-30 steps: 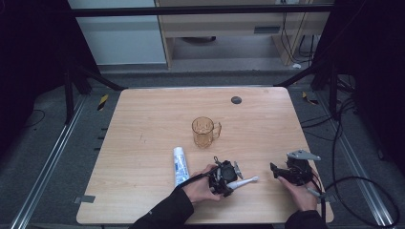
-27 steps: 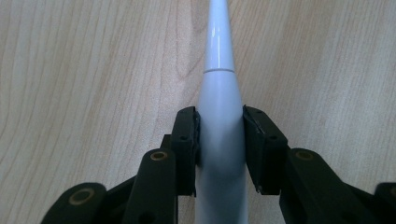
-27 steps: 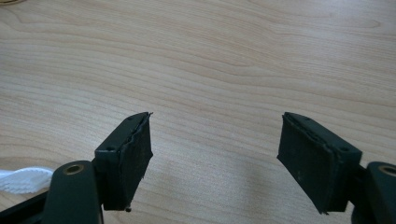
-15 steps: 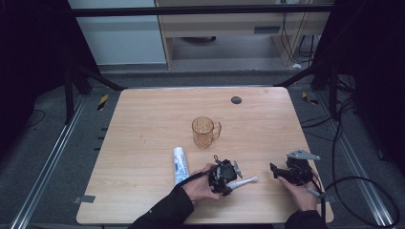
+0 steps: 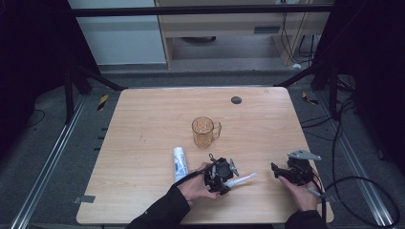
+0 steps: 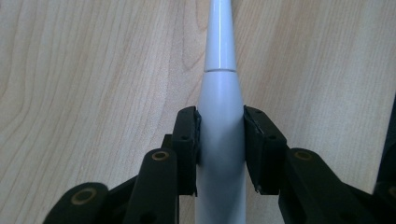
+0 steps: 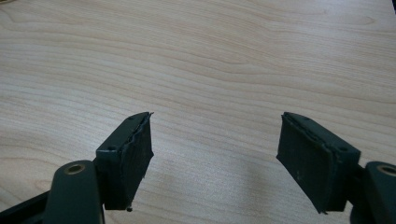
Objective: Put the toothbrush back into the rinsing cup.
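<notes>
A: While the left gripper [image 5: 228, 174] lies low near the front edge of the bench [image 5: 143, 119], what do its fingers [image 6: 187, 140] do?

B: They are clenched on a white toothbrush handle [image 6: 219, 140]. In the left gripper view both pads press on the thick part of the handle, one on each side, and the thinner neck goes forward from them over the wood.

A: Where is this handle, if we take the mug [image 5: 204, 131] as the landmark?

B: It is in front of the mug, toward the person, and a little to the right. In the high view its white tip points away from the gripper to the right, close over the bench. I cannot tell if the tip touches the wood.

A: And the right gripper [image 5: 277, 170]?

B: It is well to the right of the mug, also on the person's side, in the right hand [image 5: 301, 193]. Its fingers [image 7: 126, 158] are released: the two pads stand wide apart and between them I see bare wood.

A: What else is near the mug?

B: A white tube [image 5: 180, 162] with blue print lies flat on the bench, in front of the mug and slightly left, just beside the left hand [image 5: 196, 187]. A small dark round spot [image 5: 236, 99] is behind the mug, near the far edge. The mug itself is amber, see-through, upright, with its grip turned to the right.
</notes>
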`<state>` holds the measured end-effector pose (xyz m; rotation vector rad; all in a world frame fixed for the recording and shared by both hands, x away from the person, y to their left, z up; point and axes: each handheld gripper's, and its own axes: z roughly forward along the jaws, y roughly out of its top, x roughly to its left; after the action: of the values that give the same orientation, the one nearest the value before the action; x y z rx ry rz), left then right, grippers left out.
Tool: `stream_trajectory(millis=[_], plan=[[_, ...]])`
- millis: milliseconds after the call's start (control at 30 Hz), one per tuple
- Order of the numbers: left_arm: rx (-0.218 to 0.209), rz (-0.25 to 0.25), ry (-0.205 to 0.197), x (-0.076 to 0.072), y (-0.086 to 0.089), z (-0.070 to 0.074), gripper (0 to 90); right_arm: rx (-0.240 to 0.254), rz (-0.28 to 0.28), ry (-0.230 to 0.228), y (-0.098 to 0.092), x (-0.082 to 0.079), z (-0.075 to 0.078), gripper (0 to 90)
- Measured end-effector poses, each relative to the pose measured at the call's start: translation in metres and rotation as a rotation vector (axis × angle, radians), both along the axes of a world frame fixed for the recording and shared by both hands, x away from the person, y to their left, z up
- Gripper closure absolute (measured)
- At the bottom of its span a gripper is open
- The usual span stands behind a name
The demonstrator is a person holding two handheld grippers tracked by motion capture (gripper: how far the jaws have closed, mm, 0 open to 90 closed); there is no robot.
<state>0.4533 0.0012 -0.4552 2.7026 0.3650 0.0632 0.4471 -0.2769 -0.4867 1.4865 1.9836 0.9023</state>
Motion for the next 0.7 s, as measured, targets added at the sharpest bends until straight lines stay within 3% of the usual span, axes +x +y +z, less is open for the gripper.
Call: stream_trajectory(millis=[333,700], plan=[[-0.065,0.026,-0.018,-0.001,0.013,0.014,66.7,0.001,-0.001,0.005,0.000,0.000,0.000,26.1],[-0.191,0.083,-0.068,-0.002,0.030,0.037,66.7,-0.004,-0.002,0.002,0.000,0.000,-0.001,26.2]])
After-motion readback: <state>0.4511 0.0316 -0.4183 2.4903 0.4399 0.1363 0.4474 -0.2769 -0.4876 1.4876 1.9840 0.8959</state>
